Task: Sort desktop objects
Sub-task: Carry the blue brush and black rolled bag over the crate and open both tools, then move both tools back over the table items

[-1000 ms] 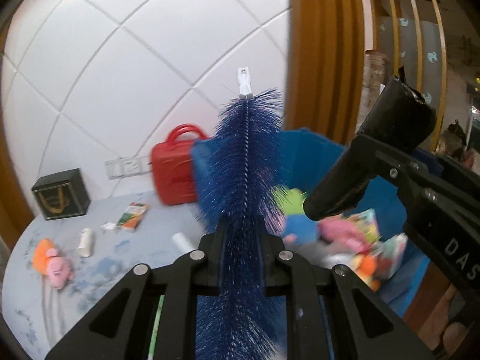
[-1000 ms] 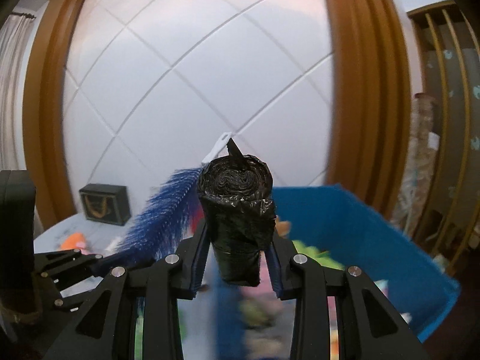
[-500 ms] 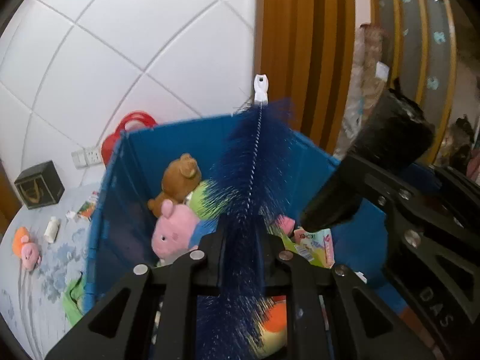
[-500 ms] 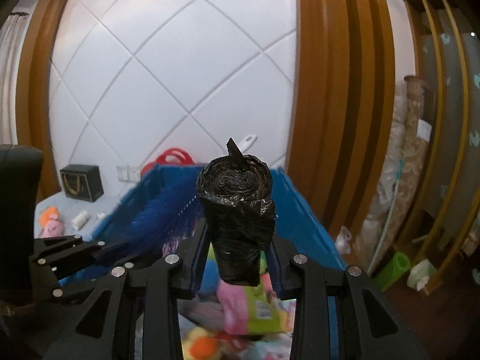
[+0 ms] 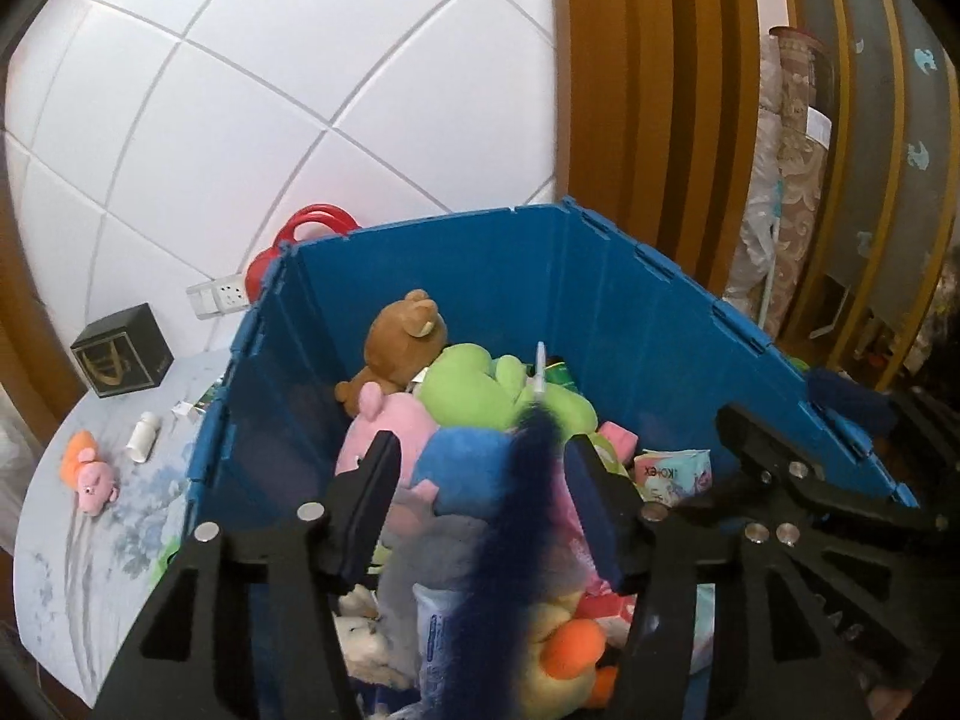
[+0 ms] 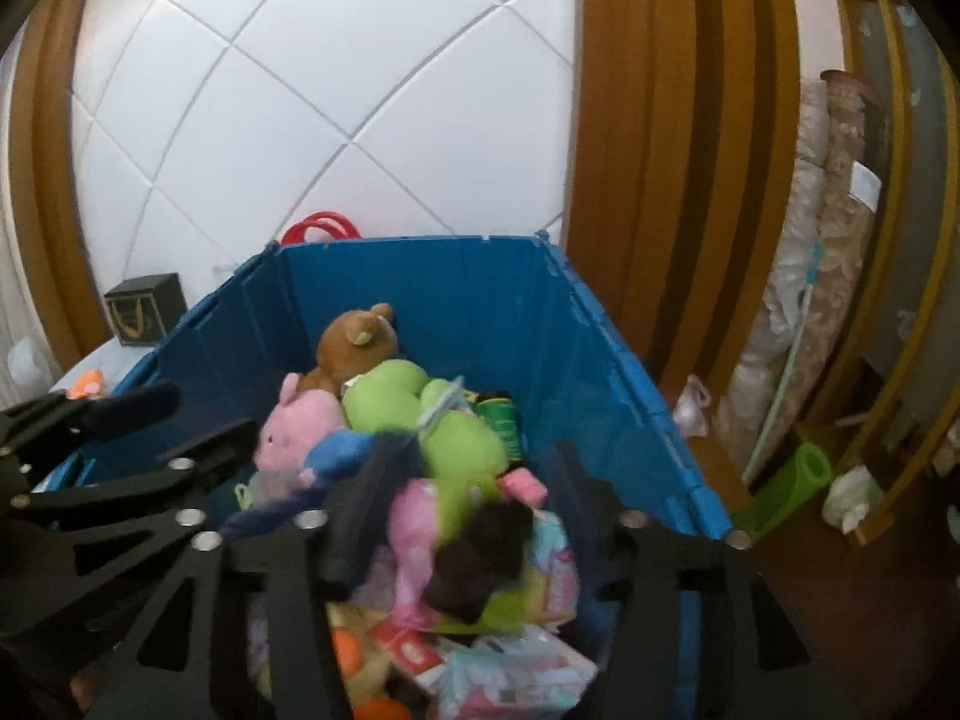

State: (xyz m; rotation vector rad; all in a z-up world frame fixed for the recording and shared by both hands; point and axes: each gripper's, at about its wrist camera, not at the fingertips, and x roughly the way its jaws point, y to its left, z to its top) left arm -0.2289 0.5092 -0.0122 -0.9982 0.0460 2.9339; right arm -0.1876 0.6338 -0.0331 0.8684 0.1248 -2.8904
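Both grippers hang over a blue folding bin (image 5: 540, 282) (image 6: 456, 294) full of plush toys. The jaws of my left gripper (image 5: 480, 504) are opening. The dark blue bottle brush (image 5: 528, 516) sits blurred and loose between them, its white tip over the green plush (image 5: 480, 390). My right gripper (image 6: 474, 510) is opening too, and the black roll of bags (image 6: 480, 558) drops blurred between its fingers onto the toys. Each gripper shows at the edge of the other's view: the right gripper (image 5: 786, 414), the left gripper (image 6: 180, 420).
Left of the bin, a pale table (image 5: 78, 570) holds a black box (image 5: 123, 354), a white bottle (image 5: 143, 429) and a pink-orange plush (image 5: 90, 474). A red case (image 5: 312, 228) stands behind the bin. Fabric rolls and a green tube (image 6: 792, 486) are on the floor at right.
Both hands swung right from the table to above the bin. Both grippers then opened: the brush and the black roll, clamped before, are now loose and dropping.
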